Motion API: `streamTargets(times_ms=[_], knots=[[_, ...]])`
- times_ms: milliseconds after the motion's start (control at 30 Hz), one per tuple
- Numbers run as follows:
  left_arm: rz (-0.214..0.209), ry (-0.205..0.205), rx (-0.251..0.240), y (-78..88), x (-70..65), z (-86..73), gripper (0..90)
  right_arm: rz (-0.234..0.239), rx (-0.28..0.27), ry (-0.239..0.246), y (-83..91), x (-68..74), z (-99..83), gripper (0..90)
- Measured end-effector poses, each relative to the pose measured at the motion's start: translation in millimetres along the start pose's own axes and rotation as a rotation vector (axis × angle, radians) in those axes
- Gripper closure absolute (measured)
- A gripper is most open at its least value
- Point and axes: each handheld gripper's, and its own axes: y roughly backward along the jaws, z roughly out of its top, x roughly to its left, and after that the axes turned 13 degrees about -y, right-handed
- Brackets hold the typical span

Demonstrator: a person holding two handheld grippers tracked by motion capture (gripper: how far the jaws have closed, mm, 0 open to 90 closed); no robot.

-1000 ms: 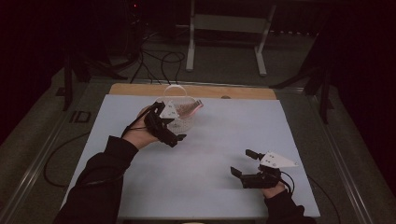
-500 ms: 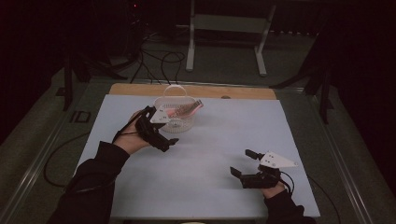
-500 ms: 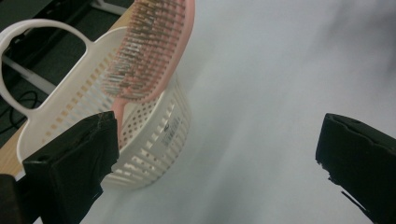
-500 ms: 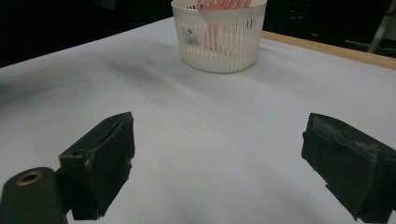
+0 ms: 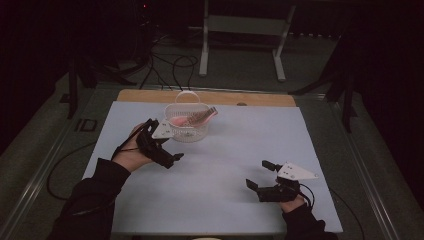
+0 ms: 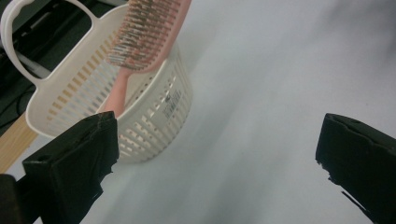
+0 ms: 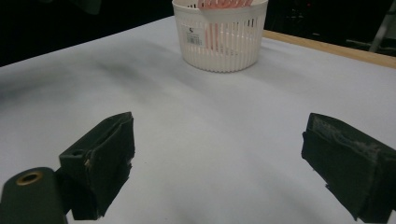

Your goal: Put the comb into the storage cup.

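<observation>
A white slatted basket (image 5: 187, 129) with a loop handle stands on the pale table mat, toward the back and left of centre. A pink hairbrush (image 5: 200, 117) lies in it, its bristled head poking over the rim. My left gripper (image 5: 164, 144) hovers just left of and nearer than the basket, open and holding nothing. In the left gripper view the basket (image 6: 154, 112) and the brush (image 6: 144, 42) sit beyond the spread jaws of the left gripper (image 6: 215, 144). My right gripper (image 5: 257, 174) rests open at the near right. It faces the distant basket (image 7: 222, 42), its own jaws (image 7: 217, 144) wide apart.
A wooden strip (image 5: 210, 96) runs along the table's far edge. Behind the table, on the dark floor, stand a metal frame (image 5: 240, 30) and cables (image 5: 170, 62). Pale mat (image 5: 260, 135) stretches between the basket and my right gripper.
My left gripper has drawn back from the basket toward the near left. The basket with the brush stays in place. The right gripper has not moved.
</observation>
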Motion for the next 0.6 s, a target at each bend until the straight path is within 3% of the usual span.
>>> streamTargets(times_ms=[600], knots=[[0.007,0.035,0.006,11.9,-16.7,-28.2,0.1,-0.001,0.004,0.010,-0.6,0.8,-0.1,9.3]])
